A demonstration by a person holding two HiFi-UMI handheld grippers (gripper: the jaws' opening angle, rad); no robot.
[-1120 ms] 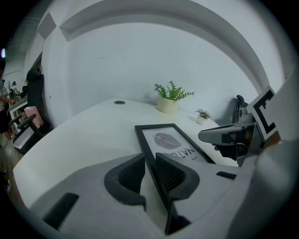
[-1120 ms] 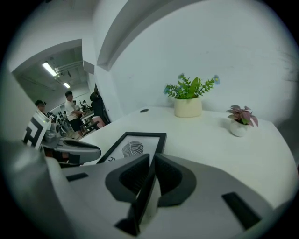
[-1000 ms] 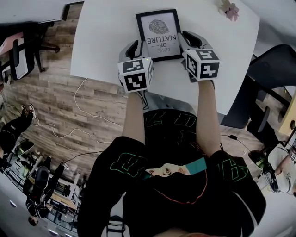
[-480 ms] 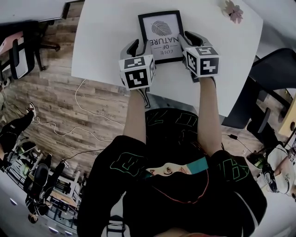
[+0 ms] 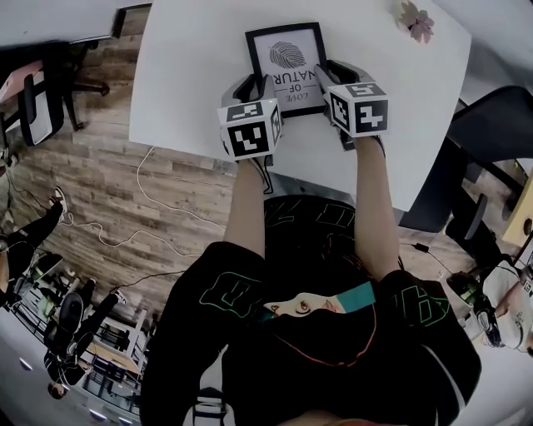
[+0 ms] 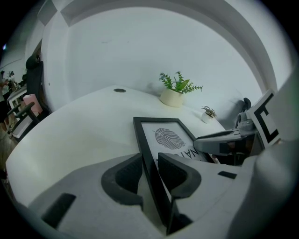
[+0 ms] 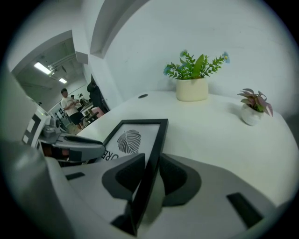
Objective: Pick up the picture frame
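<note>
A black picture frame [image 5: 287,58] with a leaf print lies on the white table [image 5: 191,75], seen also in the left gripper view [image 6: 170,137] and the right gripper view [image 7: 133,140]. My left gripper [image 5: 254,83] [image 6: 149,161] straddles the frame's left bar; its jaws opened wide and have just been closing, and a thin gap still shows beside the bar. My right gripper [image 5: 335,73] [image 7: 153,161] straddles the right bar; its jaws have just been opening and stand open around it. Each gripper shows in the other's view: the right gripper [image 6: 224,140], the left gripper [image 7: 70,144].
A potted green plant [image 7: 192,86] [image 6: 175,95] and a small pink-leaved plant [image 7: 253,109] [image 5: 414,17] stand at the table's far side. A dark office chair [image 5: 491,141] is at the right. The table's near edge runs just below the grippers. People stand far off [image 7: 70,109].
Both grippers have slid forward from the frame's near corners along its two side bars, and their jaws now stand around those bars.
</note>
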